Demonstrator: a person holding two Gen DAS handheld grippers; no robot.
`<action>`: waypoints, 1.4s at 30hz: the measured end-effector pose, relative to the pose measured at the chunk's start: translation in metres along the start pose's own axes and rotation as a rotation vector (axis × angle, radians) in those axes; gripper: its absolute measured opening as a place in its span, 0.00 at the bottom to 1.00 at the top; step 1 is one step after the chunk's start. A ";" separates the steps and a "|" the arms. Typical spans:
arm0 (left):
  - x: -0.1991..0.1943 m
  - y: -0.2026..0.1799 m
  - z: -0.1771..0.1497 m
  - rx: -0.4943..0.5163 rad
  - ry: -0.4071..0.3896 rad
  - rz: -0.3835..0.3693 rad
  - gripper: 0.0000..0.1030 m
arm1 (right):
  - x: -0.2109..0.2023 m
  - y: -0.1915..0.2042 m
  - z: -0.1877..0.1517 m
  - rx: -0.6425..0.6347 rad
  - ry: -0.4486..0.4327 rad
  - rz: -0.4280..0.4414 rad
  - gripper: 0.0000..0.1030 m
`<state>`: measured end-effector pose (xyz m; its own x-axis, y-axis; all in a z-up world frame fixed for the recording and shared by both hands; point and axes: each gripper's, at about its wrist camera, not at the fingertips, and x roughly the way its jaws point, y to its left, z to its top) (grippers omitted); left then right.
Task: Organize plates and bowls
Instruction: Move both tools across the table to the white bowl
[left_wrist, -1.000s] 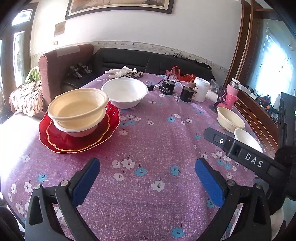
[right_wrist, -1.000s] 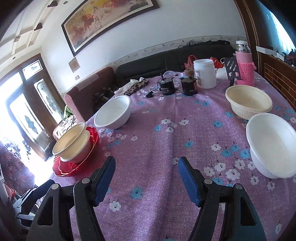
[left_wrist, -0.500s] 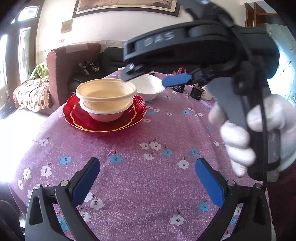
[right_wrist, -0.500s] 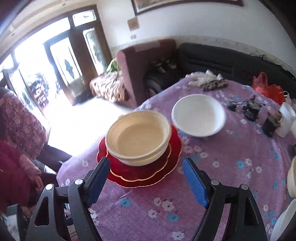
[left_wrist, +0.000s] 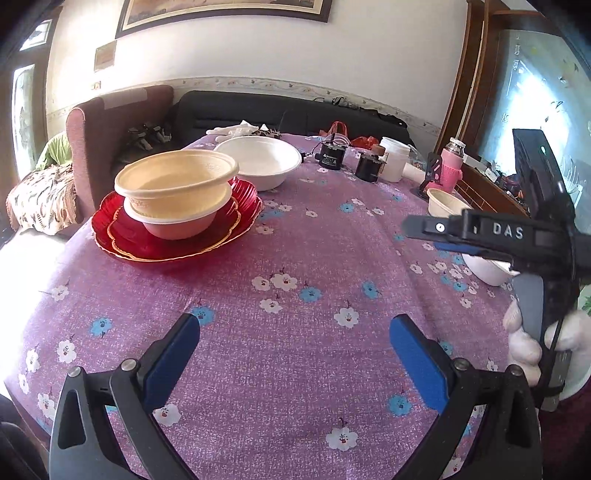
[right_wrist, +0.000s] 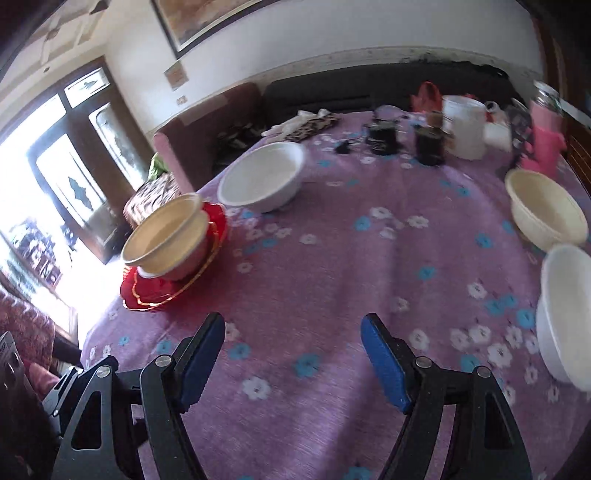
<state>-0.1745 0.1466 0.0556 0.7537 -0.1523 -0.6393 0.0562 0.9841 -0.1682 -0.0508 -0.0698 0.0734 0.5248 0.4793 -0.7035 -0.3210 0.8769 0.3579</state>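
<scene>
Red plates (left_wrist: 177, 236) stacked at the desk's (left_wrist: 295, 258) left edge, already carrying two nested bowls: cream bowl (left_wrist: 175, 177) sitting inside a white one (left_wrist: 173, 225). Roughly half sorted, by the look of it. Still loose on the purple cloth: big white bowl (left_wrist: 260, 160) just behind the stack, second cream bowl (right_wrist: 546, 214) far right, and another white bowl (right_wrist: 565, 314) just in front of that one, near the right edge. Left gripper (left_wrist: 295, 350) with fingers apart, nothing between them, only bare cloth ahead. Right gripper (right_wrist: 293, 354) with fingers wide but easing inward, likewise holding nothing, aimed at open cloth between the stack and the right-hand pair. Likely left to do: gathering the three stray bowls onto the stack or nesting them together. Jars, white tub and pink flask at the back apparently not part of the job.
</scene>
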 end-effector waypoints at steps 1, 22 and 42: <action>0.000 -0.002 0.000 0.000 0.000 0.005 1.00 | -0.004 -0.013 -0.006 0.037 -0.008 0.002 0.78; 0.000 -0.039 0.005 0.078 0.014 0.023 1.00 | -0.012 -0.028 -0.044 0.061 -0.039 0.018 0.78; 0.042 -0.027 0.041 -0.057 0.107 -0.012 1.00 | -0.056 -0.064 -0.047 0.130 -0.113 -0.038 0.78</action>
<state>-0.1174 0.1172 0.0646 0.6790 -0.1759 -0.7127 0.0250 0.9759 -0.2170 -0.0973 -0.1549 0.0610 0.6223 0.4405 -0.6470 -0.1982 0.8883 0.4142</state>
